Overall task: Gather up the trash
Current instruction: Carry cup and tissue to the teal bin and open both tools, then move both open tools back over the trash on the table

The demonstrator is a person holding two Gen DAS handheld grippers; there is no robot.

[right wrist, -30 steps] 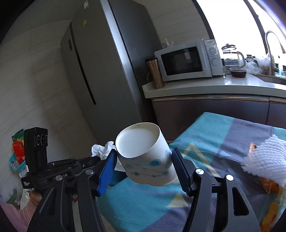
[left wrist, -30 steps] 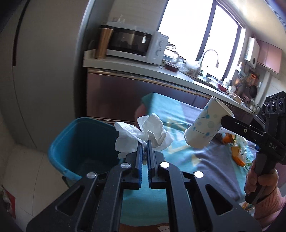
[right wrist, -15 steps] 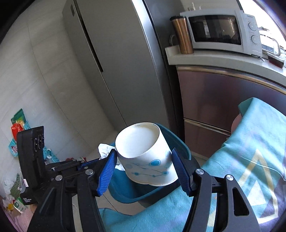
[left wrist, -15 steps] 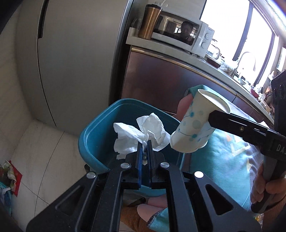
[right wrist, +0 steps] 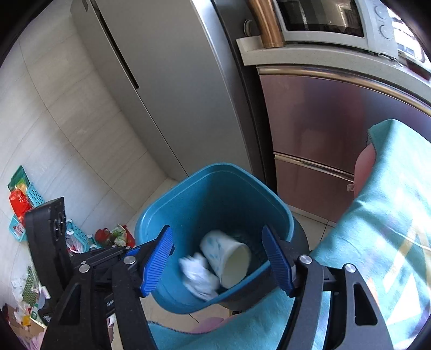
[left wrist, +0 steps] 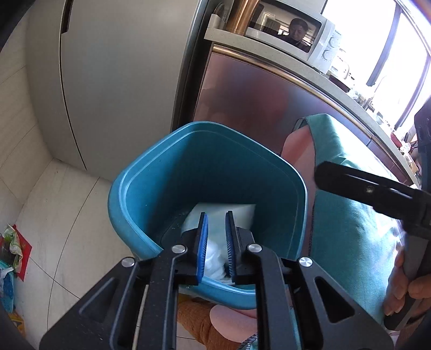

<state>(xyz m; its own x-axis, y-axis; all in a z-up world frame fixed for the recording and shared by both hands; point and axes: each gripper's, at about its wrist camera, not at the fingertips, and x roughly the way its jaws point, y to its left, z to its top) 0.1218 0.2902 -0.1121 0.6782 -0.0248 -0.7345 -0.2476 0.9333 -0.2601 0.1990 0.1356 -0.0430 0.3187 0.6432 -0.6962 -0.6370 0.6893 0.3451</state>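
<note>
A blue trash bin (right wrist: pixel 215 168) stands on the floor beside the table. Inside it a white paper cup with blue dots (right wrist: pixel 229 258) lies on its side next to a crumpled white tissue (right wrist: pixel 199 274). My right gripper (right wrist: pixel 216 230) hovers over the bin, its jaws opening with nothing between them. My left gripper (left wrist: pixel 216 218) is just above the bin's (left wrist: pixel 115 193) near rim, its jaws opening a little and gripping nothing. The white trash (left wrist: pixel 237 212) shows below it. One right-gripper finger (left wrist: pixel 350 180) reaches in from the right.
A grey fridge (right wrist: pixel 161 80) and a steel-fronted cabinet (right wrist: pixel 323 134) stand close behind the bin, with a microwave (right wrist: pixel 323 16) on top. The teal tablecloth (right wrist: pixel 390 215) hangs at the right. Baskets and wrappers (right wrist: pixel 24 199) litter the floor at the left. A person's hand (left wrist: pixel 409 290) holds the right gripper.
Both grippers moved over the bin and dipped toward it. The right gripper let go of the cup and the left let go of the tissue; both now lie in the bin.
</note>
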